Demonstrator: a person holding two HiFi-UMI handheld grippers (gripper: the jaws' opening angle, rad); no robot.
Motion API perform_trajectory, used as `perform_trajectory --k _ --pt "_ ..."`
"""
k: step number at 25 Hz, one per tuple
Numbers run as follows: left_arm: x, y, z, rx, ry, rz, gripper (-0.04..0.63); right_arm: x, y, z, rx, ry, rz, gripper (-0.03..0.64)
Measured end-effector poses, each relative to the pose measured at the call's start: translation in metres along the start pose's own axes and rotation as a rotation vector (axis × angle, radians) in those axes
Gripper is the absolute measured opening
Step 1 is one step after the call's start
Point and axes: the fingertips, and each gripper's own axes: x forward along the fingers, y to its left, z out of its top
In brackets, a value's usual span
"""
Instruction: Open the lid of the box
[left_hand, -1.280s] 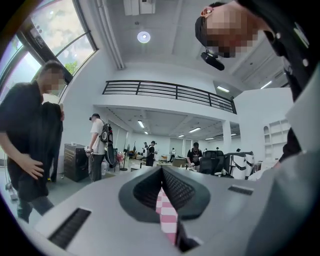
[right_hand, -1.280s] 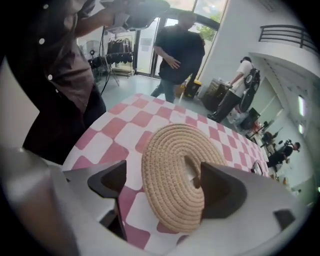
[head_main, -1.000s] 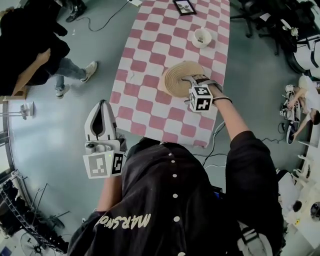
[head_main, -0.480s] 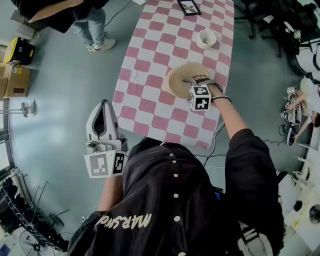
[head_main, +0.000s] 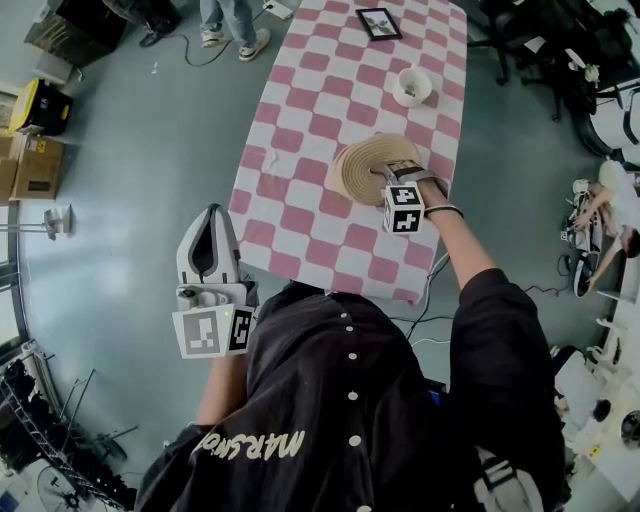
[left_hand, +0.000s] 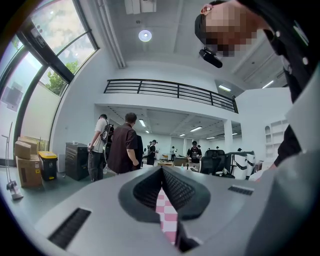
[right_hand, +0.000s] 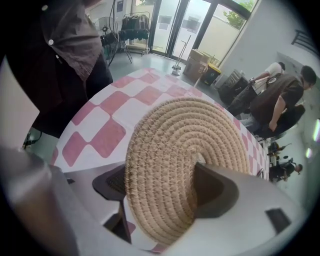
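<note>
the right gripper (head_main: 388, 175) has just been closing on the woven lid (head_main: 362, 158), with one jaw outside the rim and the other near the centre, and both seem to touch it. the lid sits on its box (head_main: 333, 172) by the right edge of the checked table (head_main: 300, 140), towards the near end. the left gripper (head_main: 207, 215) hangs beyond the table's left edge, jaws closed and empty. the soft weave could buckle and slip free in the lift, or the unsteadied box could ride up with it.
</note>
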Motion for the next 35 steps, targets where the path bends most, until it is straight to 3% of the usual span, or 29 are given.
perform_trajectory --k 8,14,21,27,35 --pt "0.006 -0.011 0.009 0.002 -0.026 -0.042 0.007 -0.03 -0.005 0.008 0.08 -0.06 -0.08 0.379" --pt "0.013 -0.026 0.015 0.001 -0.047 -0.089 0.007 -0.072 -0.017 0.026 0.274 -0.21 -0.15 0.379" --pt "0.021 -0.041 0.026 0.014 -0.079 -0.132 0.007 -0.137 -0.031 0.031 0.451 -0.353 -0.331 0.379" --pt "0.027 -0.055 0.033 0.024 -0.101 -0.164 0.006 -0.223 -0.042 0.037 0.66 -0.577 -0.52 0.379" --pt "0.04 -0.074 0.044 0.042 -0.126 -0.21 0.008 -0.331 -0.052 0.029 0.772 -0.783 -0.781 0.38"
